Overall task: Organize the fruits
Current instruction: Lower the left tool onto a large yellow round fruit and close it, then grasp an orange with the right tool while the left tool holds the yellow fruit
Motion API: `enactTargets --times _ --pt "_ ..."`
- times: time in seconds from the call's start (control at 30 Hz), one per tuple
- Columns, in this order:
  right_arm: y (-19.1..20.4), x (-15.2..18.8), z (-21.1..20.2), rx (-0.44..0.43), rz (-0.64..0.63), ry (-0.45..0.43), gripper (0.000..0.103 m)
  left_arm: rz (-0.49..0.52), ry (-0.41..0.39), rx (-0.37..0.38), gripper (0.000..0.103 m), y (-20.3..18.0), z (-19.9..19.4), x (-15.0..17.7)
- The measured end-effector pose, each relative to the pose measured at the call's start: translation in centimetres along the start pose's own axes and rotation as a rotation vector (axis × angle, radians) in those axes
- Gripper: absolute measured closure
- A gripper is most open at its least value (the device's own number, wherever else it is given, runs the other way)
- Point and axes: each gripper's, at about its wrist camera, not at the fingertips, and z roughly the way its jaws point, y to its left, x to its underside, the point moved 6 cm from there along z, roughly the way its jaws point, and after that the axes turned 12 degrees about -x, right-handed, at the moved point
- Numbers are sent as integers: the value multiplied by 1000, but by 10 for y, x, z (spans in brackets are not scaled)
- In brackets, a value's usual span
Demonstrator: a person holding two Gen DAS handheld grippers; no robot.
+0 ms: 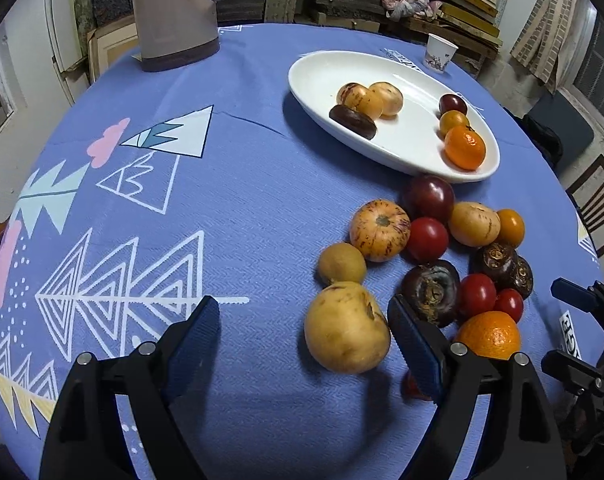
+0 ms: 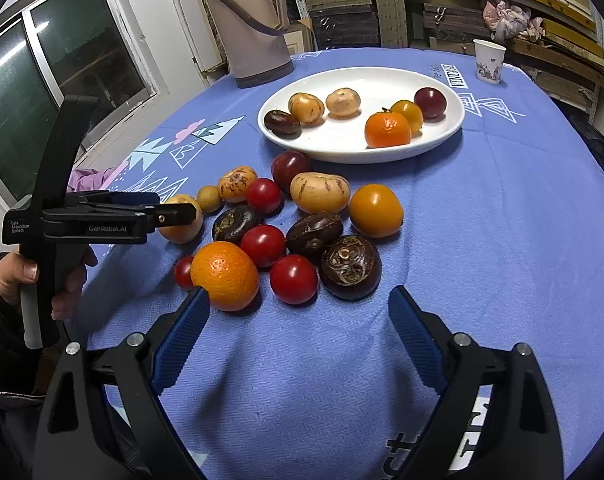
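1. Behind the table, shelves stacked with boards and boxes are seen, with a window on the left in the right wrist view.
2. A blue tablecloth point(image 2: 482, 240) printed with white triangles and pink clouds is spread over the round table.
3. A tall beige thermos jug point(image 2: 254, 28) is stood at the far edge of the table.
4. An oval white plate point(image 2: 446, 136) is set beyond the middle; six pieces are held in it: two speckled yellow fruits and a dark brown one at its left end, an orange, a small yellow fruit and a dark red one at its right end.
5. The left gripper point(image 1: 302, 320) is held with jaws spread wide; a large pale yellow fruit point(image 1: 346, 328) lies on the cloth between them, just beside the right finger, and is not pinched.
6. The right gripper point(image 2: 298, 308) is likewise spread wide over bare cloth, with nothing between its jaws.
7. A loose pile of fruit point(image 2: 298, 216) lies on the cloth in front of the plate: red tomatoes, dark brown pieces, speckled yellow fruits and an orange point(image 2: 226, 276).
8. A paper cup point(image 2: 489, 61) is stood at the far right.
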Motion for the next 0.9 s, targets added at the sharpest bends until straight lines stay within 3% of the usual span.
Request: enactTargets --times 0.13,0.17,0.27,0.67,0.9 --pt "0 1 3 6 1 9 15 36 28 -34 20 -7 16 6" --pt "0 2 4 7 0 12 15 54 -8 -64 28 -9 15 6" --pt "-1 3 6 11 -1 21 15 61 -33 -45 57 -10 10 5" --pt "39 1 21 -124 -62 51 15 85 -71 -32 54 -11 1 21" --pt "46 -9 40 -116 -89 67 16 88 -86 -8 54 -8 0 23"
